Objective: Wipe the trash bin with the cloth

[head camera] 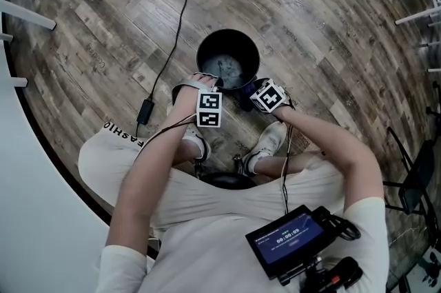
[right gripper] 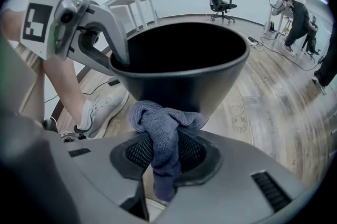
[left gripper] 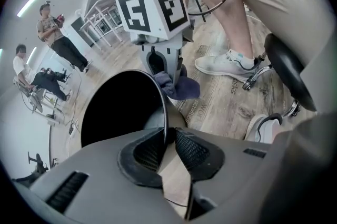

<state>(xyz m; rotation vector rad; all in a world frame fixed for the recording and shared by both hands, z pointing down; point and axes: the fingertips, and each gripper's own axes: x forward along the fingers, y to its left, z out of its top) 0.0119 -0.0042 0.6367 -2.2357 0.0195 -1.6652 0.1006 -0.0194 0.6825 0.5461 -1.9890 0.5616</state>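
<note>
With the left gripper [left gripper: 166,143] pinching the black trash bin [right gripper: 184,78] by its rim, the right gripper [right gripper: 164,157], clamped on the blue-grey cloth [right gripper: 162,125], sits against the outer wall, so wiping looks under way and likely needs firm rubbing around next.

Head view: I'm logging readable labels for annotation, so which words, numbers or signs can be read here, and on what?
"FASHIO": on the trouser leg, upside down, its end out of sight.
Screen: lines of text and digits, too small to read.
Floor: faint print, too blurred to read.
Marker cubes: black-and-white patterns, no letters.
</note>
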